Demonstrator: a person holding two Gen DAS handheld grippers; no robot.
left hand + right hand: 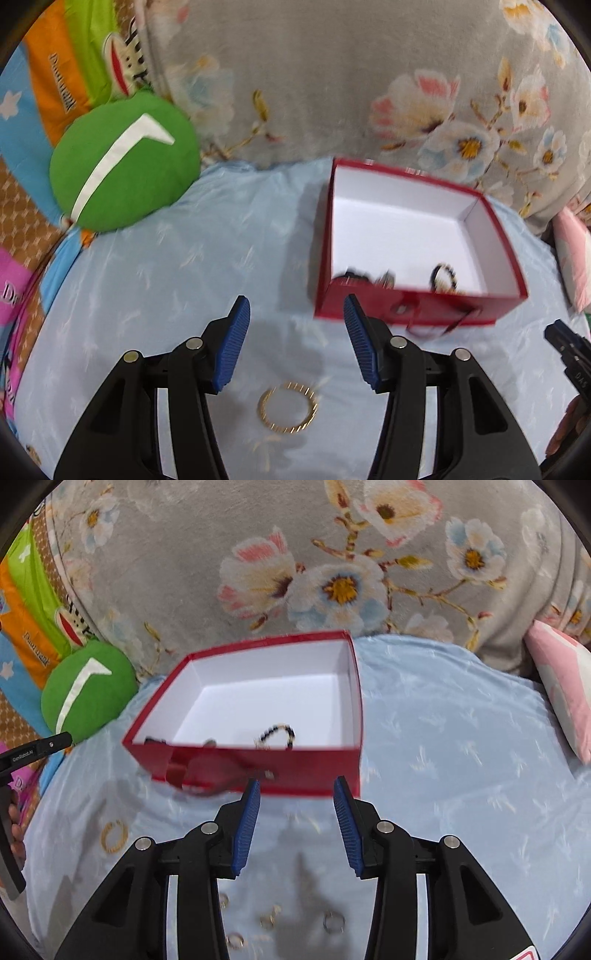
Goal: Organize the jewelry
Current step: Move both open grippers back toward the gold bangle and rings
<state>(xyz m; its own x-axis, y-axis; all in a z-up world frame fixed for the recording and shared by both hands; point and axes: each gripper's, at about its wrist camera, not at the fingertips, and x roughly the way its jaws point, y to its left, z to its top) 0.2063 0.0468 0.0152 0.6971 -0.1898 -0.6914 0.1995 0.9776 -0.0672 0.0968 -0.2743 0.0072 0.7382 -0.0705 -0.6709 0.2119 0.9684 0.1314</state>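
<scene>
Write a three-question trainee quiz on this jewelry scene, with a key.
1. True or false: the red box is closed with a lid.
2. Which piece lies below the left gripper? A) gold bangle B) watch C) brooch
3. Fill in: the beaded bracelet lies ___ the box.

Key: 1 false; 2 A; 3 inside.

Black hand-held gripper (296, 306) frames, ribbed blue pads (246, 830), silver screws (194, 343)
</scene>
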